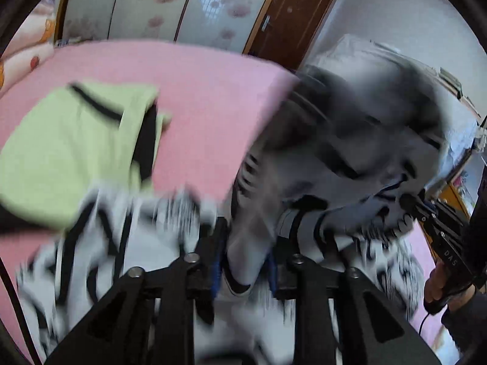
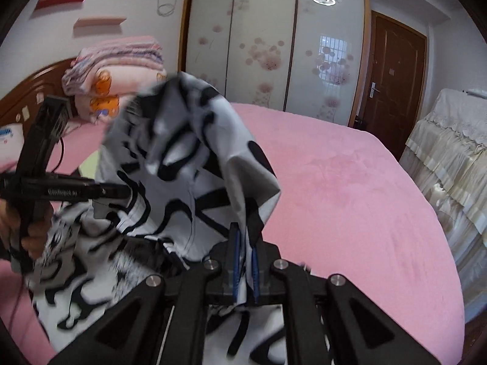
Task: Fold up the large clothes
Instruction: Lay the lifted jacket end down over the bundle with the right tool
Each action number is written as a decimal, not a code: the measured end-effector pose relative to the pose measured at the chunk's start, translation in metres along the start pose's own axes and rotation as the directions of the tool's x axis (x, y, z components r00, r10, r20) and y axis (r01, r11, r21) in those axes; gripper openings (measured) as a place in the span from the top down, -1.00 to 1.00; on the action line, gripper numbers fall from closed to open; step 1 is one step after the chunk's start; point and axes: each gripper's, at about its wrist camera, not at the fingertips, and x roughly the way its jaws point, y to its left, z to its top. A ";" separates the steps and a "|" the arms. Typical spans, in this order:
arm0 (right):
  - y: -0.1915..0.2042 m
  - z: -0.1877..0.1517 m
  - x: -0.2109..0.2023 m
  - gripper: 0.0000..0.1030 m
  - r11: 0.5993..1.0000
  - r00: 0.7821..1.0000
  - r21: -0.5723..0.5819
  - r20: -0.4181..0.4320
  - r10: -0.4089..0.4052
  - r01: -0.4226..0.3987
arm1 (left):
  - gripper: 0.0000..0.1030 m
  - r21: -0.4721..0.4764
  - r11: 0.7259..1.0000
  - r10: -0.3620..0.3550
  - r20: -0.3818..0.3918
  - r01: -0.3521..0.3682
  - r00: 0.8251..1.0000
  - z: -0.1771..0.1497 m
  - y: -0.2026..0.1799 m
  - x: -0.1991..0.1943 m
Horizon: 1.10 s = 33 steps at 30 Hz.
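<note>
While the left claw (image 1: 243, 258) pinches the black-and-white garment (image 2: 194, 164), the right claw (image 2: 245, 261) (nearly pressed together) clamps another edge.

A wide bed under a pink cover (image 2: 350, 182) fills the room, with a dark wooden headboard (image 2: 27, 97) on the left and a stack of folded pink quilts (image 2: 115, 67) piled against it. Behind stands a wardrobe with frosted sliding doors printed with pink flowers (image 2: 274, 45), a brown wooden door (image 2: 395, 82) to its right. Two small shelves (image 2: 100, 22) hang on the pale wall, and cream lace cloth drapes furniture (image 2: 450, 152) at far right.
</note>
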 end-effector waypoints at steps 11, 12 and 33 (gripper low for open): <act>0.018 -0.086 -0.050 0.23 0.992 0.977 0.122 -0.214 0.010 0.016 | 0.48 -0.132 0.990 0.018 -0.197 -0.045 0.980 -0.112 0.031 -0.040; 0.019 -0.092 -0.055 0.23 0.990 0.974 0.140 -0.225 0.021 0.011 | 0.48 -0.148 0.988 0.010 -0.199 -0.040 0.980 -0.117 0.032 -0.046; 0.000 -0.076 -0.021 -0.21 0.758 0.893 0.626 -0.217 0.393 -0.181 | -0.31 -0.403 0.893 -0.301 -0.199 0.202 0.933 -0.082 0.028 -0.021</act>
